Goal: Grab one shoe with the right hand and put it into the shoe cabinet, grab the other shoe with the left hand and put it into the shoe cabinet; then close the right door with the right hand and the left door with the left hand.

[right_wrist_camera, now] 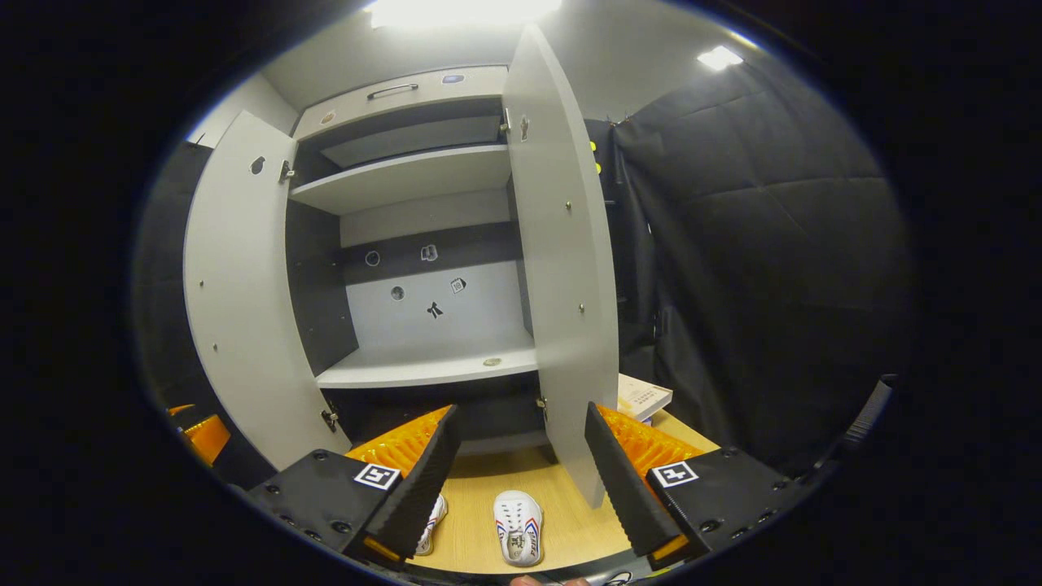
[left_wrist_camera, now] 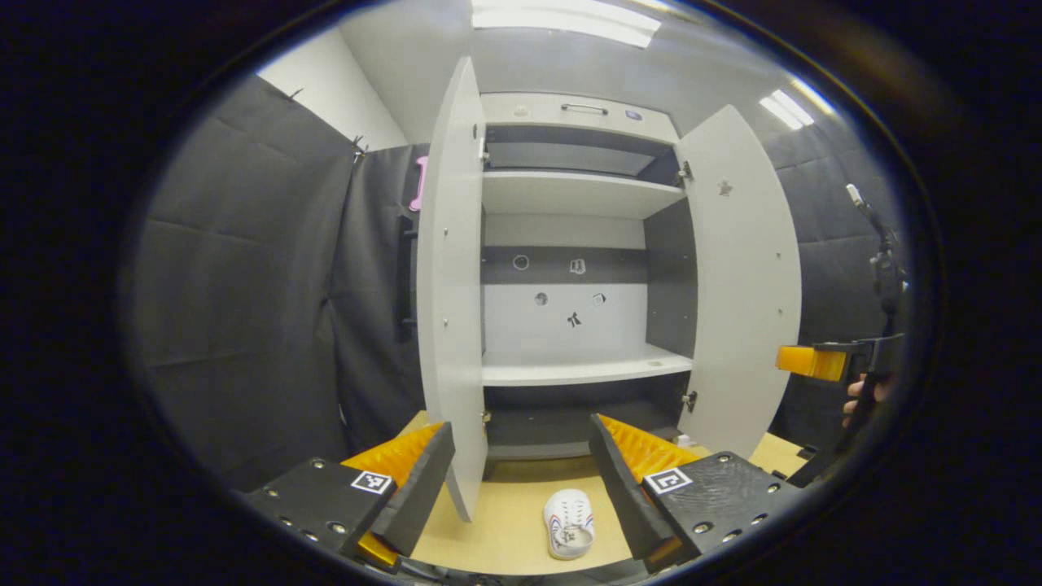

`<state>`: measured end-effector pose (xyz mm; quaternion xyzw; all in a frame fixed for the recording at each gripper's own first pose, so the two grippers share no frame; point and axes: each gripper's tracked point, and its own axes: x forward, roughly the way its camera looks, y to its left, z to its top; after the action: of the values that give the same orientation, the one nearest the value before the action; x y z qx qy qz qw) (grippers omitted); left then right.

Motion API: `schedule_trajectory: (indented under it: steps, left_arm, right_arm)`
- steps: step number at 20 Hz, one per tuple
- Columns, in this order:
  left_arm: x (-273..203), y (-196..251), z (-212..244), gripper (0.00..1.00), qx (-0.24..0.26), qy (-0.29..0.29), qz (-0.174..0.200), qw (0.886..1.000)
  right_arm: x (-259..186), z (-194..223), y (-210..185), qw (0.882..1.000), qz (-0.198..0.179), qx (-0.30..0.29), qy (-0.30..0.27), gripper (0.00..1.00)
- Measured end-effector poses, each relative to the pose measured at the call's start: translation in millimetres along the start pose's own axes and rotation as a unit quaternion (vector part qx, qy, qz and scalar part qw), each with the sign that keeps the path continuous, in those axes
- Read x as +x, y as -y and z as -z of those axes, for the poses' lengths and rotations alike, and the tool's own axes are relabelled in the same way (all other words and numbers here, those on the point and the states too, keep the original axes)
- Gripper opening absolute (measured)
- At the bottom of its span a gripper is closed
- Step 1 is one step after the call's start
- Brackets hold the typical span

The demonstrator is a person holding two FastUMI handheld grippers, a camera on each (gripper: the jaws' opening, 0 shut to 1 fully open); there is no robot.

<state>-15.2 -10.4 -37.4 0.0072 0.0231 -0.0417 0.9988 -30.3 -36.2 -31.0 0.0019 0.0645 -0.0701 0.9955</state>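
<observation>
Your shoe cabinet [left_wrist_camera: 570, 195] stands straight ahead with both doors swung wide. In the left gripper view, the left door [left_wrist_camera: 450, 285] juts toward you edge-on, its lower corner hanging over the wooden table [left_wrist_camera: 509, 521] between your left gripper's [left_wrist_camera: 521, 476] fingers, so it sits right in the line between that gripper and the shelves. The right door [left_wrist_camera: 741, 277] stands open on the other side. In the right gripper view the same happens mirrored: the right door's edge comes down between the fingers of your right gripper [right_wrist_camera: 517, 472], just beyond the shoes.

A book [right_wrist_camera: 643, 399] lies on the table beside the right door, close to the black cloth wall. Small stickers dot the cabinet's back panel, and a small round object [right_wrist_camera: 492, 361] rests on the middle shelf [right_wrist_camera: 423, 366]. Off to the right in the left gripper view you see your other gripper with fingers of the hand [left_wrist_camera: 855, 399] wrapped round its handle.

Both shoes are on the table in front of the cabinet, toes pointing toward it. They are white with red and blue side stripes. One shoe [right_wrist_camera: 518, 527] lies between your right gripper's fingers; the second shoe [right_wrist_camera: 431, 521] is partly hidden behind its left finger.

Both grippers' jaws are spread wide, holding nothing.
</observation>
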Motion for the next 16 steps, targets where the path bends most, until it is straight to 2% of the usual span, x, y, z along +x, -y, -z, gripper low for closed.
schedule_trajectory:
  steps: [4, 7, 9, 14, 16]
  left_arm:
    - [-1, 1, 7, 0.94, -0.005, -0.006, 0.009, 1.000]
    - [-6, -4, 16, 0.94, -0.018, -0.014, 0.004, 1.000]
    - [-10, -11, 20, 0.94, -0.025, -0.020, -0.005, 0.999]
    - [-19, -30, 25, 0.94, -0.029, -0.027, -0.023, 0.999]
    - [-22, -38, 24, 0.95, -0.037, -0.028, -0.031, 0.998]
  right_arm:
    - [1, 14, -2, 1.000, -0.008, -0.002, -0.026, 0.96]
    - [1, 31, -23, 0.996, -0.047, 0.012, -0.070, 0.96]
    - [5, 41, -32, 0.994, -0.056, 0.011, -0.091, 0.96]
    - [28, 89, -59, 0.983, -0.093, 0.005, -0.161, 0.96]
    - [40, 112, -72, 0.975, -0.127, -0.013, -0.179, 0.96]
